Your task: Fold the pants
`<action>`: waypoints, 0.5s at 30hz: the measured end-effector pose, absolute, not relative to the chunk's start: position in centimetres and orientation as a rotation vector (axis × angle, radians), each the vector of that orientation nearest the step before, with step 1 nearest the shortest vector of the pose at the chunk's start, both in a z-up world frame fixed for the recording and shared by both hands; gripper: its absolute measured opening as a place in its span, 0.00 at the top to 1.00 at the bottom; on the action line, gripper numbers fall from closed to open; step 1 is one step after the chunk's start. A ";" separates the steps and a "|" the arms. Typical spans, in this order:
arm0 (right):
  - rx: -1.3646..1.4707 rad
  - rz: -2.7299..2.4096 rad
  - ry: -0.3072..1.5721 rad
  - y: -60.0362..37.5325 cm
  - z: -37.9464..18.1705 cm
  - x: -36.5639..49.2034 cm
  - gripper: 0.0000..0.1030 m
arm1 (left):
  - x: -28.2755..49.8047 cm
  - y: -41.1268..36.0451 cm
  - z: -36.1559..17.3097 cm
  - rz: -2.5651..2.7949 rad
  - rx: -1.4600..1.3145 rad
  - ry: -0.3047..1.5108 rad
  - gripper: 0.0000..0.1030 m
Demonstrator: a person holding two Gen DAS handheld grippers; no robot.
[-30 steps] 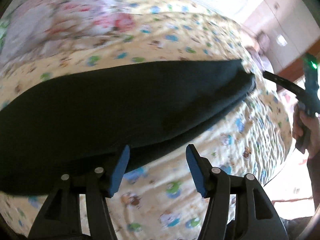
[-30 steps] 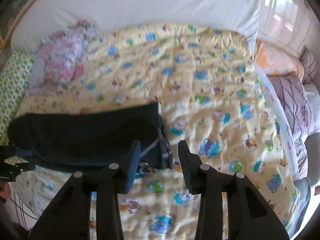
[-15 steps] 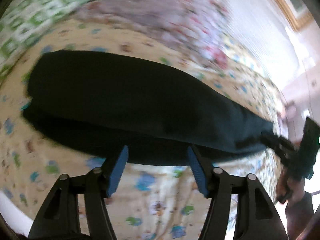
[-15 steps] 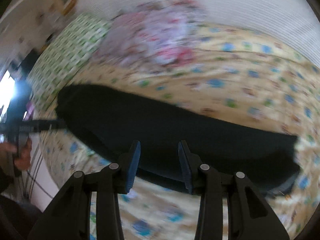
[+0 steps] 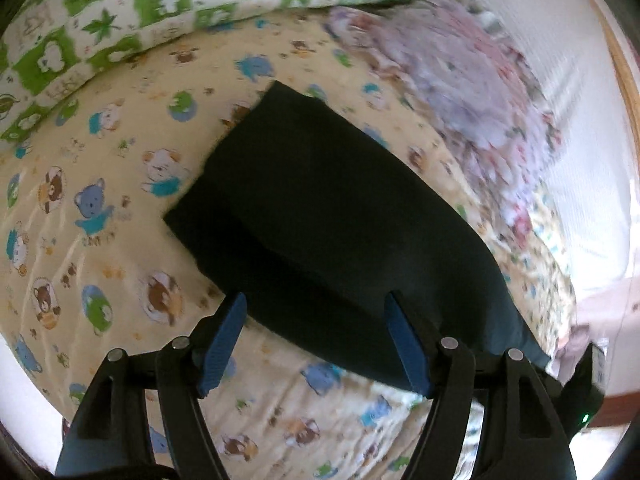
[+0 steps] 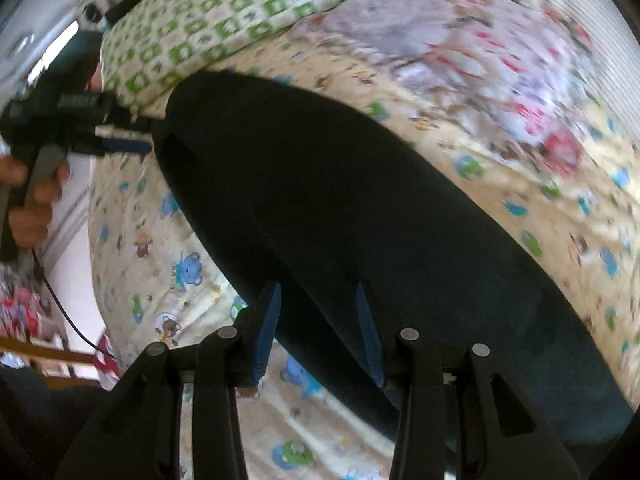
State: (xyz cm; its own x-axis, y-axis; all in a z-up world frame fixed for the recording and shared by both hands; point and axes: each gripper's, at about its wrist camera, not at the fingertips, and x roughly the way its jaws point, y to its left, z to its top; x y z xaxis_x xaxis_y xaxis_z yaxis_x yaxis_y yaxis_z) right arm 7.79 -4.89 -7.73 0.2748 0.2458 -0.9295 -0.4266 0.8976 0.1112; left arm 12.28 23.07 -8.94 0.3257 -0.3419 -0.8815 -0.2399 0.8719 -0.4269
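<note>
Left wrist view shows our left hand-held gripper [image 5: 314, 344] with its blue fingers spread wide and nothing between them, poised just above the near long edge of the dark pants [image 5: 328, 232]. Those pants lie as a long folded band on the bed's yellow cartoon-print quilt [image 5: 100, 240], one squared end pointing toward a green-and-white patterned pillow [image 5: 120, 28] at the far side, with a blurred floral bundle [image 5: 460, 80] off to the right. From the right wrist view, our right hand-held gripper [image 6: 318, 328] also stands parted and holds nothing, its fingers over the near edge of the pants [image 6: 340, 200]. At the far end of the band we see the left hand-held gripper [image 6: 132, 136] with its tips at the cloth's end; whether they touch it, we cannot tell.
</note>
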 end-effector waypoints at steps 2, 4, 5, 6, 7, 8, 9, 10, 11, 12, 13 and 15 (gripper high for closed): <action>-0.205 0.465 1.235 -4.3 -8.6 8.1 0.60 | 13.0 23.3 -9.6 -0.044 -0.535 1.277 0.30; -0.218 0.464 1.246 -4.1 -9.2 8.3 0.60 | 13.7 23.4 -10.1 -0.023 -0.531 1.290 0.30; -0.217 0.460 1.250 -4.1 -9.5 8.4 0.60 | 14.2 23.5 -10.4 -0.017 -0.550 1.288 0.32; -0.207 0.459 1.256 -4.3 -9.7 8.7 0.60 | 14.4 23.7 -10.6 -0.011 -0.558 1.287 0.32; -0.191 0.457 1.258 -4.5 -9.9 8.9 0.63 | 14.6 23.7 -10.7 -0.005 -0.561 1.285 0.33; -0.178 0.451 1.255 -4.7 -9.9 9.0 0.69 | 14.8 23.6 -10.8 0.003 -0.555 1.281 0.41; -0.160 0.445 1.256 -4.9 -9.9 9.2 0.91 | 14.9 23.5 -10.7 0.012 -0.535 1.277 0.65; -0.131 0.444 1.255 -5.3 -9.7 9.3 0.95 | 15.0 23.4 -10.5 0.022 -0.505 1.277 0.80; -0.110 0.445 1.243 -5.5 -9.4 9.4 0.95 | 15.1 23.3 -10.3 0.021 -0.492 1.277 0.85; -0.089 0.448 1.227 -5.8 -8.9 9.3 0.96 | 15.0 23.4 -9.8 0.009 -0.499 1.261 0.88; -0.068 0.456 1.213 -6.0 -8.3 9.1 0.96 | 14.9 23.5 -9.3 -0.001 -0.499 1.246 0.90; -0.044 0.475 1.187 -6.0 -7.1 8.7 0.96 | 14.2 23.8 -7.7 -0.025 -0.488 1.214 0.91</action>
State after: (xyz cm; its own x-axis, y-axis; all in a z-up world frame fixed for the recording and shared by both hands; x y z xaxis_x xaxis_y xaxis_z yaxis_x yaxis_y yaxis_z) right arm 8.67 -5.96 -7.09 0.2878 0.3330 -0.8979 -0.3782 0.9009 0.2129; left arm 14.24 23.77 -7.71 0.3625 -0.2746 -0.8906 -0.2383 0.8966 -0.3734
